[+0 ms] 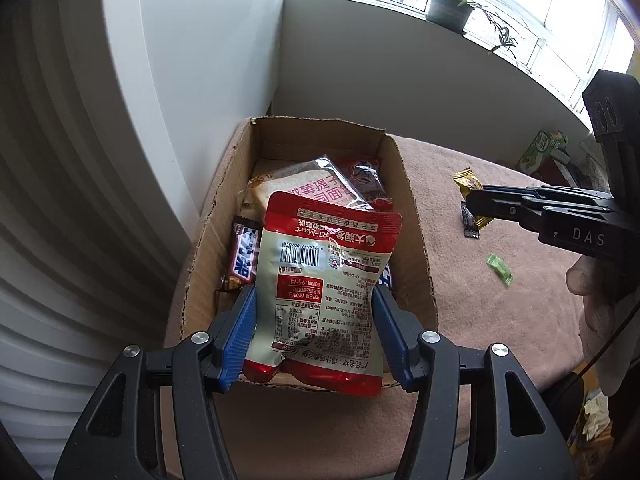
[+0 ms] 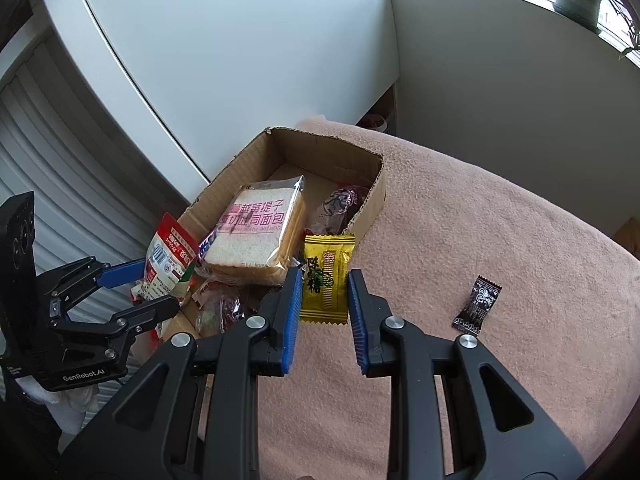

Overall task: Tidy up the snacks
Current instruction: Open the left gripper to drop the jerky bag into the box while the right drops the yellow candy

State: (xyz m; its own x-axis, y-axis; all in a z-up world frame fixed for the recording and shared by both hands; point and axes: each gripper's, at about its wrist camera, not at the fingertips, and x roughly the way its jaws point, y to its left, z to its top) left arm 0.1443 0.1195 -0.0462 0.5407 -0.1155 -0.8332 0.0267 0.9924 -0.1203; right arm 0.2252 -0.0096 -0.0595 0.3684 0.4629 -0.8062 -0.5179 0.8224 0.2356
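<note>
My left gripper (image 1: 314, 302) is shut on a red and white snack pouch (image 1: 320, 280) and holds it over the near end of a cardboard box (image 1: 412, 216). The box holds a bread pack (image 2: 256, 236), a Snickers bar (image 1: 242, 260) and other wrapped snacks. My right gripper (image 2: 324, 284) is shut on a gold candy packet (image 2: 326, 276) just right of the box (image 2: 372, 200). In the right wrist view the left gripper (image 2: 156, 284) shows with the pouch (image 2: 170, 256).
The box stands on a pink-brown cloth-covered table (image 2: 500, 240). A small dark candy (image 2: 478, 306) and a green candy (image 1: 499, 268) lie loose on the cloth. A green carton (image 1: 538, 152) sits far right. A white wall and a windowsill with potted plants (image 1: 450, 8) lie behind.
</note>
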